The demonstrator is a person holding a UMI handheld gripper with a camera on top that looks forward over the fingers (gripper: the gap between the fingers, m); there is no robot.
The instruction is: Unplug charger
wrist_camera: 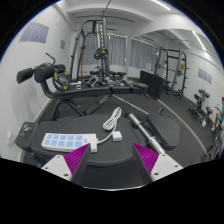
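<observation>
Charger [108, 128] sits plugged into the power strip [68, 140] just ahead-left of the released claw [108, 155], cable trailing beyond.

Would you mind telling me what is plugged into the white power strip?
A white charger with its cable sits at the far end of the power strip. The gripper is open, short of it. Its prongs are hidden.

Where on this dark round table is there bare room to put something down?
The dark round table is bare beyond the right finger, past the white charger. Between the open gripper's fingers is also clear. It's crowded at left: the white power strip and white cable.
</observation>
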